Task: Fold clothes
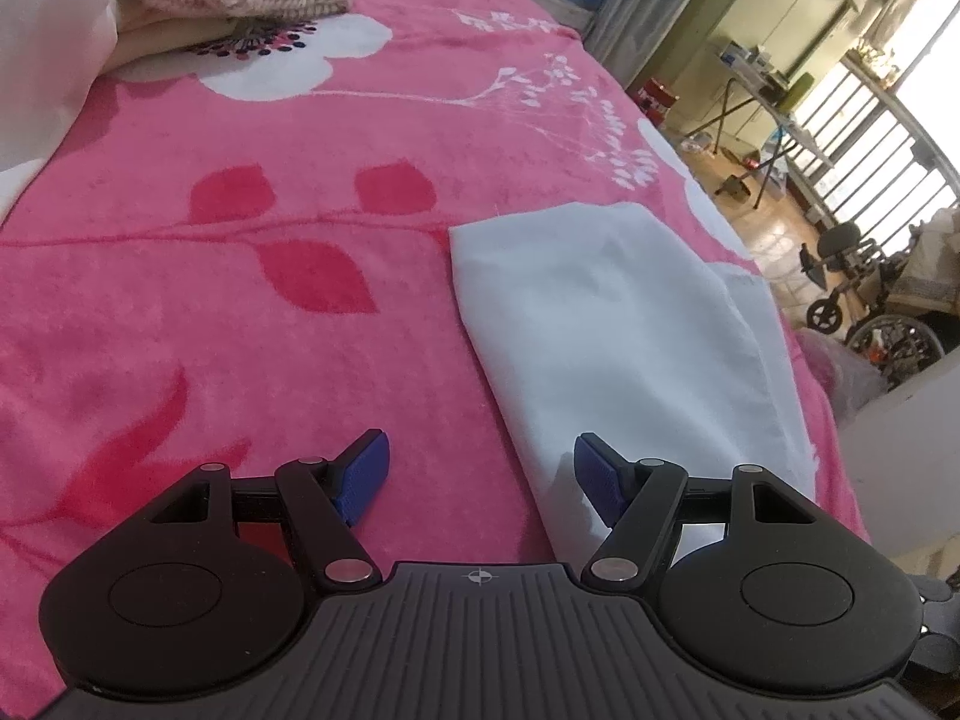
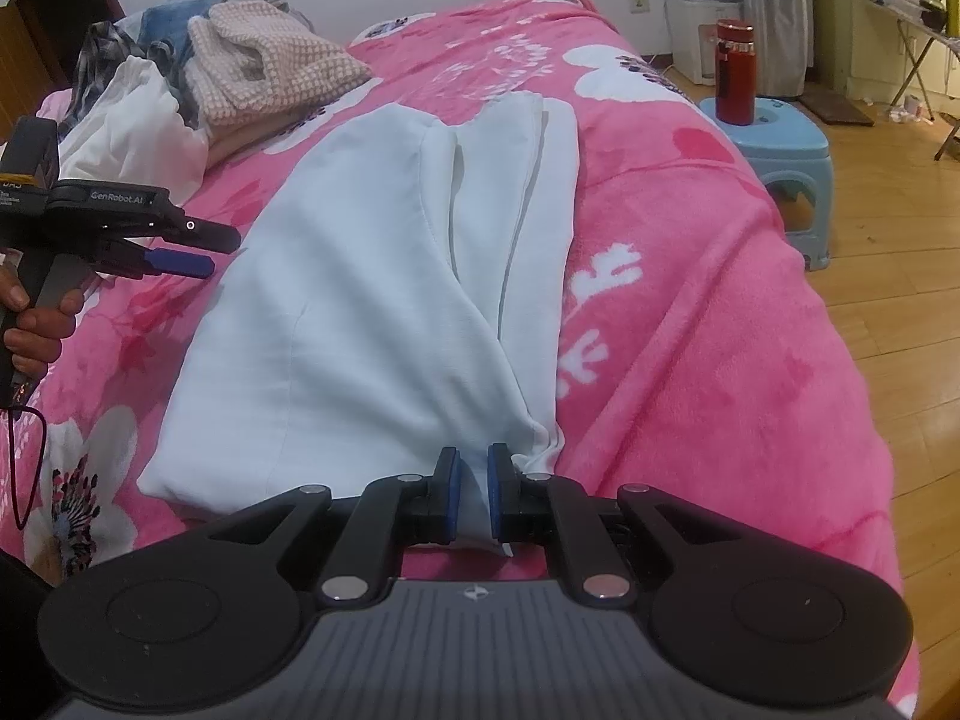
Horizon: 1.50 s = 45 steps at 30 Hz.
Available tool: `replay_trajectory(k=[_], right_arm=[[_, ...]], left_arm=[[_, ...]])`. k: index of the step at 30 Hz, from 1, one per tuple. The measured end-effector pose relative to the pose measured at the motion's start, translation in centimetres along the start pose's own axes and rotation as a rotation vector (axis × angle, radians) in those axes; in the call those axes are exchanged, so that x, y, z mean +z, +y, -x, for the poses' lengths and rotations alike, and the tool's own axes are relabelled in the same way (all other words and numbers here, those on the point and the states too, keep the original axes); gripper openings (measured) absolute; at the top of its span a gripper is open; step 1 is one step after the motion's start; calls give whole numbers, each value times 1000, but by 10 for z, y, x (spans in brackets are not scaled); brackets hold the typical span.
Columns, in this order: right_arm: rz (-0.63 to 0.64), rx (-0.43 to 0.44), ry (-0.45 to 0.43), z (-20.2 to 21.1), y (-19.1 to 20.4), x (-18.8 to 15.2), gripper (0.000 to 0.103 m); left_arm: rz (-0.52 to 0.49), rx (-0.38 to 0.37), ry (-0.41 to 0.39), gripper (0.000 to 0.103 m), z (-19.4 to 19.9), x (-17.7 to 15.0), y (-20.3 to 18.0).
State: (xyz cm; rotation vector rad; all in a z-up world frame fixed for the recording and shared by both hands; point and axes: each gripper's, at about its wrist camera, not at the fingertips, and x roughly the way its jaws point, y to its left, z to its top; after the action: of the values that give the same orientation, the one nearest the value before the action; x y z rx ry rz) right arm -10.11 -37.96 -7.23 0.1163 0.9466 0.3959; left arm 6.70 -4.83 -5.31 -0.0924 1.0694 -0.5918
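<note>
White garment [image 2: 372, 300]: laid lengthwise on the pink floral blanket [image 2: 690, 330] of the bed, partly folded, layered edges along its right side. Right gripper [image 2: 472, 495]: closed on the garment's near end, cloth pinched between the blue pads. Left gripper [image 1: 480, 480]: jaws open, empty, low over the garment's left edge. Advice: seat the left gripper on that edge, catching all layers, before lifting; keep both ends level and taut. Unfolded clothes pile [image 2: 240, 60]: far corner.
</note>
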Motion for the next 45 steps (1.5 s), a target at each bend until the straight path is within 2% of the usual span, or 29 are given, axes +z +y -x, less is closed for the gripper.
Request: replay_trajectory(k=[6, 9, 13, 17, 21, 27, 30, 34, 37, 40, 45], right_arm=[[0, -11, 27, 0, 3, 7, 11], [-1, -9, 68, 0, 7, 16, 20], [-8, -35, 116, 8, 13, 30, 22], [-8, -52, 47, 30, 17, 42, 22], [-7, -27, -14, 36, 24, 57, 22], [46, 8, -32, 23, 42, 66, 22], [15, 8, -40, 18, 35, 70, 23], [-81, 11, -60, 12, 16, 80, 32], [-210, 48, -50, 3, -9, 89, 35], [-283, 85, -43, -10, -31, 99, 37], [-396, 152, -64, -36, -68, 113, 43]], left_arm=[[-21, 37, 17, 71, -4, -3, -6], [-19, 48, 29, 72, -5, -2, -8], [0, 64, 45, 73, -4, 0, -9], [9, 84, 51, 74, -3, 0, -12], [4, 106, 53, 76, -3, 0, -15], [-4, 144, 51, 80, -1, -3, -20], [-13, 160, 52, 81, -1, -4, -22], [-24, 176, 53, 82, -2, -6, -25], [-4, 142, 32, 82, 1, -7, -24], [30, 30, -14, 82, 8, -9, -18], [79, -77, -4, 80, 1, -13, -7]])
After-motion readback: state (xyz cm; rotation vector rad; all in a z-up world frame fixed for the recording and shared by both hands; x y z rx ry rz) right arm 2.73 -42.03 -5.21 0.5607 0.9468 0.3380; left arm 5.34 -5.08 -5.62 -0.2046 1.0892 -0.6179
